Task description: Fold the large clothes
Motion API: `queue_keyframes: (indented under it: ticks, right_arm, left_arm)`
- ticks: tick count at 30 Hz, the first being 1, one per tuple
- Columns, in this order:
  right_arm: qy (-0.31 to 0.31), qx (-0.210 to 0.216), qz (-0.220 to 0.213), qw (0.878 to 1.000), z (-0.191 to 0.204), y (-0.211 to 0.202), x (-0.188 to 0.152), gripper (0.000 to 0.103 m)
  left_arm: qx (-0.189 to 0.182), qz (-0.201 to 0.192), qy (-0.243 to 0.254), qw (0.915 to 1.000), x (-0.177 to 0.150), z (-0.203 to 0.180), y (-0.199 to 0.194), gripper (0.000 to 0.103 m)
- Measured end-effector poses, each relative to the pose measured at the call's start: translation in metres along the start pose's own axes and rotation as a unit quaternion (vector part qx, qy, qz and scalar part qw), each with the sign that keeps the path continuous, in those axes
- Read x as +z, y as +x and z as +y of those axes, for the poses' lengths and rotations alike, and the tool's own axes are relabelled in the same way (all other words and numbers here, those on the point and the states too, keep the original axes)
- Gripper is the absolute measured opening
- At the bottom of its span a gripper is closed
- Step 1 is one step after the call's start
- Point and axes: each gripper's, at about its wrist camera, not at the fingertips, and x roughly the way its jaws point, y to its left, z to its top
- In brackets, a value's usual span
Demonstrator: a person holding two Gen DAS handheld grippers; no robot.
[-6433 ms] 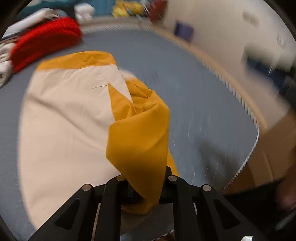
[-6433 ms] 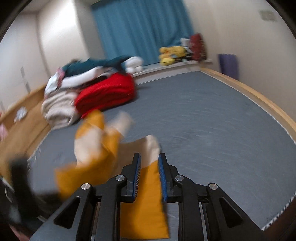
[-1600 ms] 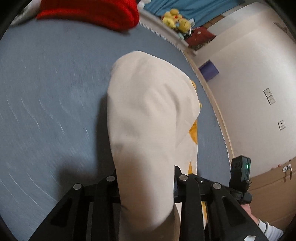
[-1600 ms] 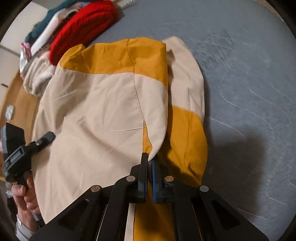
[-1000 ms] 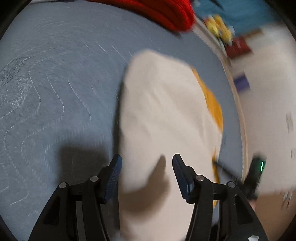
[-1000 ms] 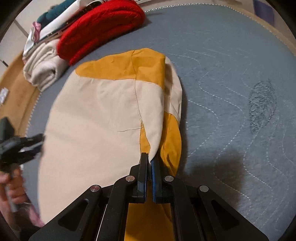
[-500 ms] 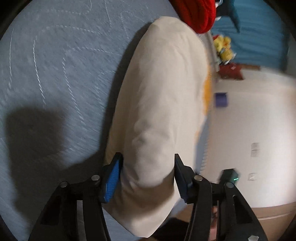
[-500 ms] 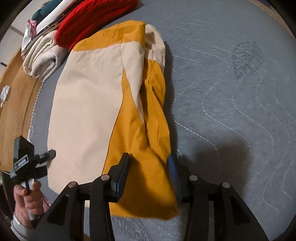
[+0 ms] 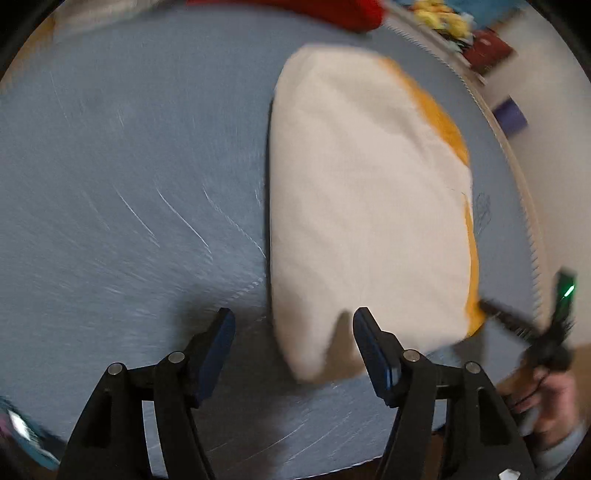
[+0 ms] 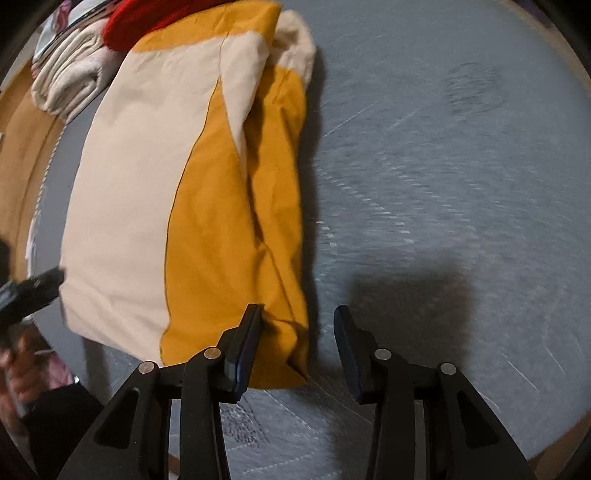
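garment: cream-and-mustard garment lies folded flat on the grey mattress
left gripper: jaws opening, pads clear of cloth
right gripper: jaws closing, apart, gripping nothing

A grey-blue quilted mat with pale wavy stitching fills most of both views. Wooden flooring shows past its edge at the left of the right-wrist view. In the left-wrist view's upper right stand a pale wall, a blue curtain and yellow plush toys.
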Motion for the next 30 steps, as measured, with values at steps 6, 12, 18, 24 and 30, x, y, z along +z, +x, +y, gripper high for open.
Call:
queue_keyframes:
  ticks: [6,12,18,24,30]
  right_arm:
    - [-0.019,-0.072,-0.187,0.98,0.027,-0.1,-0.053,0.049]
    - [-0.053,-0.076,-0.303,0.949,0.071,-0.168,-0.133,0.091]
    - [-0.047,-0.07,-0.292,0.953,0.084,-0.172,-0.196,0.096]
    - [-0.073,-0.064,-0.277,0.956,0.095,-0.154,-0.203,0.096]
    - [-0.077,-0.062,-0.273,0.957,0.101,-0.144,-0.194,0.096]
  left_arm:
    - [0.058,-0.155,0.066,0.984,-0.074,-0.045,-0.089,0.094]
    - [0.062,-0.204,0.043,0.9761,-0.156,-0.053,-0.115,0.102]
    - [0.06,-0.185,0.059,0.9791,-0.176,-0.082,-0.092,0.102]
    - [0.065,-0.185,0.059,0.9788,-0.174,-0.083,-0.086,0.102]
    - [0.062,-0.193,0.054,0.9777,-0.174,-0.084,-0.084,0.102]
